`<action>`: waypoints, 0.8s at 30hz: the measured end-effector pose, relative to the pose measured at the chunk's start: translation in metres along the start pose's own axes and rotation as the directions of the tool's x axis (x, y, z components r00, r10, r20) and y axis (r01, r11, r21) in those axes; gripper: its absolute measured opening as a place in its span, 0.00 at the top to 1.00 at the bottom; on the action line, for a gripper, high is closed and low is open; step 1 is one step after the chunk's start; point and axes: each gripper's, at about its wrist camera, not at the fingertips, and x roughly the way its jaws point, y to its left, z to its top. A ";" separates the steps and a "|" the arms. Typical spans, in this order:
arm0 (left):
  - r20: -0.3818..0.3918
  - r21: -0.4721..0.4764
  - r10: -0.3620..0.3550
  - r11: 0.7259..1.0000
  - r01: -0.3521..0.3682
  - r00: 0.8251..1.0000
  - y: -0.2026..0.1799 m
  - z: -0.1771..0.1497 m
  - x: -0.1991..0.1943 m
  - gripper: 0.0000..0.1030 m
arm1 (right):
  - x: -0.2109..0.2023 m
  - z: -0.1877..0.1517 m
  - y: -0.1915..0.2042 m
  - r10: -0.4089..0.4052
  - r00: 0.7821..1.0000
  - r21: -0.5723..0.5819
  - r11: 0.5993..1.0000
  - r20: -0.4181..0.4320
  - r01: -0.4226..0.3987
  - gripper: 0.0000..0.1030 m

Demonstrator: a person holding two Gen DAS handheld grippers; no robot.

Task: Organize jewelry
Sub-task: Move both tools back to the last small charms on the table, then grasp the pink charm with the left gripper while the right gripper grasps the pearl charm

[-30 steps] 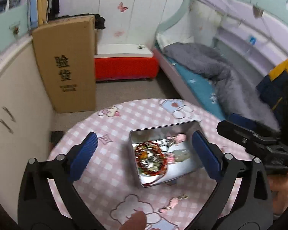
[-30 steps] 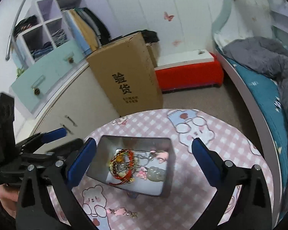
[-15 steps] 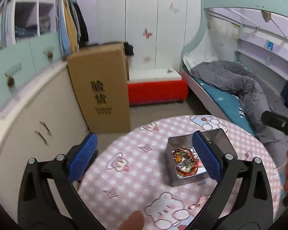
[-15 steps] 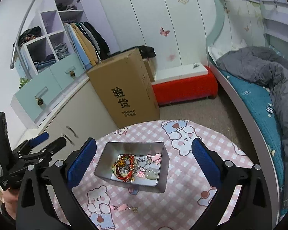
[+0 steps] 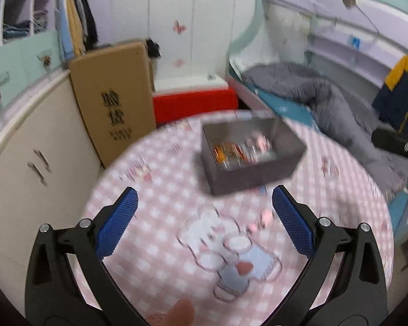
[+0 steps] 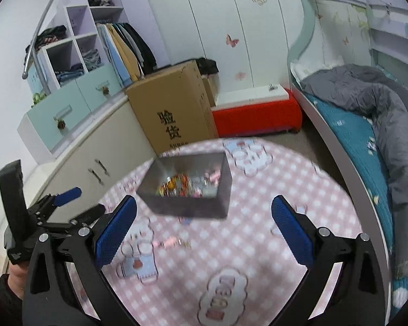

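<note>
A grey metal tin [image 5: 251, 160] stands on the round table [image 5: 160, 244] with the pink checked cloth; red beads and pink trinkets [image 5: 239, 149] lie inside, blurred. My left gripper [image 5: 204, 193] hovers open over the cloth, short of the tin, with nothing between its blue pads. A small pink trinket [image 5: 261, 220] lies loose on the cloth near its right finger. In the right wrist view the tin [image 6: 187, 190] sits ahead and left of my open, empty right gripper [image 6: 204, 201]. The loose trinket [image 6: 174, 243] lies between its fingers. The left gripper [image 6: 89, 199] shows at the left edge.
A tall cardboard box [image 6: 174, 111] and a red bench [image 6: 255, 114] stand on the floor beyond the table. A beige cabinet [image 6: 89, 157] runs along the left. A bed with a grey blanket [image 6: 367, 100] lies to the right. A hand [image 6: 16, 271] holds the left gripper.
Both views have drawn back and lower toward the cloth, so the tin now sits farther ahead of the fingers. Both images are motion-blurred. The grippers stay open and empty.
</note>
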 end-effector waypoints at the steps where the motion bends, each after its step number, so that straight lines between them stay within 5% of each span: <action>1: -0.015 0.007 -0.008 1.000 0.008 1.000 -0.003 -0.006 0.005 0.06 | 0.003 -0.007 -0.002 0.003 1.000 0.012 1.000 -0.019 -0.003 0.07; 15: -0.184 0.187 -0.033 0.980 0.068 0.982 -0.050 -0.031 0.073 0.08 | 0.025 -0.041 -0.014 -0.039 0.992 0.051 0.998 -0.116 0.045 0.07; 17: -0.203 0.185 -0.052 0.979 0.090 0.978 -0.051 -0.034 0.079 0.27 | 0.028 -0.043 -0.013 -0.047 0.991 0.037 0.998 -0.128 0.052 0.07; 19: -0.201 0.139 -0.104 0.981 0.134 0.974 -0.047 -0.035 0.079 0.62 | 0.034 -0.046 -0.012 -0.048 0.989 0.023 0.998 -0.141 0.052 0.07; 21: -0.203 0.133 -0.117 0.980 0.145 0.972 -0.044 -0.034 0.079 0.84 | 0.039 -0.048 -0.009 -0.051 0.987 0.006 0.999 -0.152 0.052 0.07; 24: -0.210 0.065 -0.153 0.983 0.170 0.966 -0.029 -0.032 0.078 0.89 | 0.048 -0.050 -0.001 -0.038 0.987 -0.025 0.999 -0.156 0.034 0.07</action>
